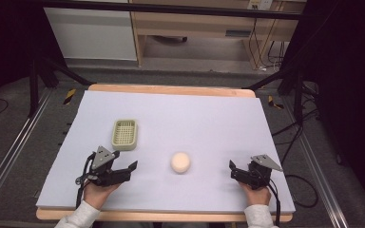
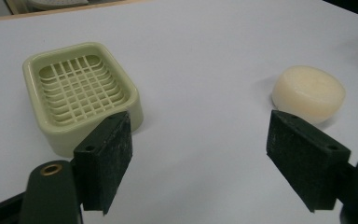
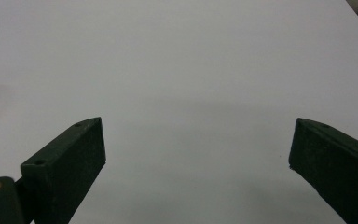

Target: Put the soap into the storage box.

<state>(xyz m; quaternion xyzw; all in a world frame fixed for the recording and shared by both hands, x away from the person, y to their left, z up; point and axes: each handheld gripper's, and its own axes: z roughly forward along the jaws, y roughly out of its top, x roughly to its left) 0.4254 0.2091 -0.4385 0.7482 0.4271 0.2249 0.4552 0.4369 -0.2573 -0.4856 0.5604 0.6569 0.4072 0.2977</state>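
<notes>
You have one pale green soap dish (image 1: 124,133) with a slatted bottom, and one round cream soap bar (image 1: 180,162). You hold two grippers, the left gripper (image 1: 126,170) and the right gripper (image 1: 235,170), one in each hand. One table (image 1: 209,118) carries both items.

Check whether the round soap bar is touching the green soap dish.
Apart. The high view shows bare table cover between the soap bar and the soap dish; the left gripper view shows the same gap.
</notes>
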